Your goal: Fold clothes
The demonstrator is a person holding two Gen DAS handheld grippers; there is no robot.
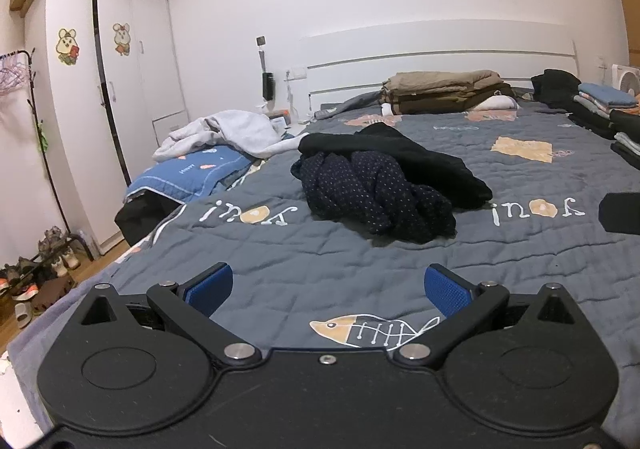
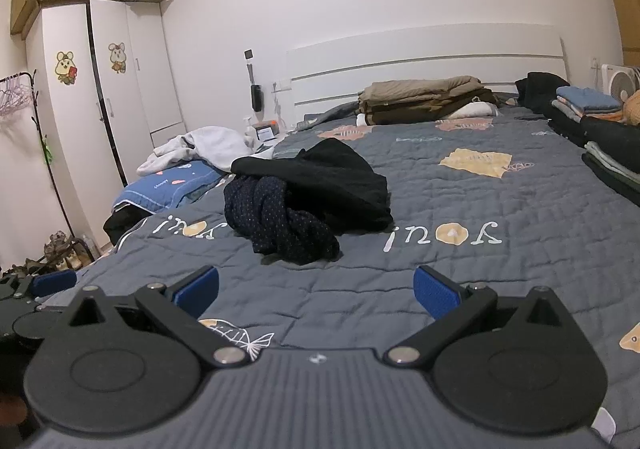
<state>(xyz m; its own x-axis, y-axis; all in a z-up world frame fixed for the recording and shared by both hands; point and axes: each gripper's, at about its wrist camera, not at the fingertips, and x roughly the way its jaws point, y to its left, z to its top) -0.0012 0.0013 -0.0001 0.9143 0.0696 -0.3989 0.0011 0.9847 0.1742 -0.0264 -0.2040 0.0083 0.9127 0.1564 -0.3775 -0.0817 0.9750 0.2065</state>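
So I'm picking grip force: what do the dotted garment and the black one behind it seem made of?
Dotted garment: thin, matte woven-looking fabric, twisting into soft ropes. Black garment: thicker, fuzzy matte, possibly knit or fleece; it drapes in broad folds.

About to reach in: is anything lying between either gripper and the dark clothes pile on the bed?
Nothing visible. Only bare quilt lies between the left gripper, the right gripper and the clothes pile. Both jaws stand open.

Matte black left claw (image 1: 328,285) and right claw (image 2: 316,287), blue textured pads (image 1: 448,291), silver pivot screws (image 1: 239,351).
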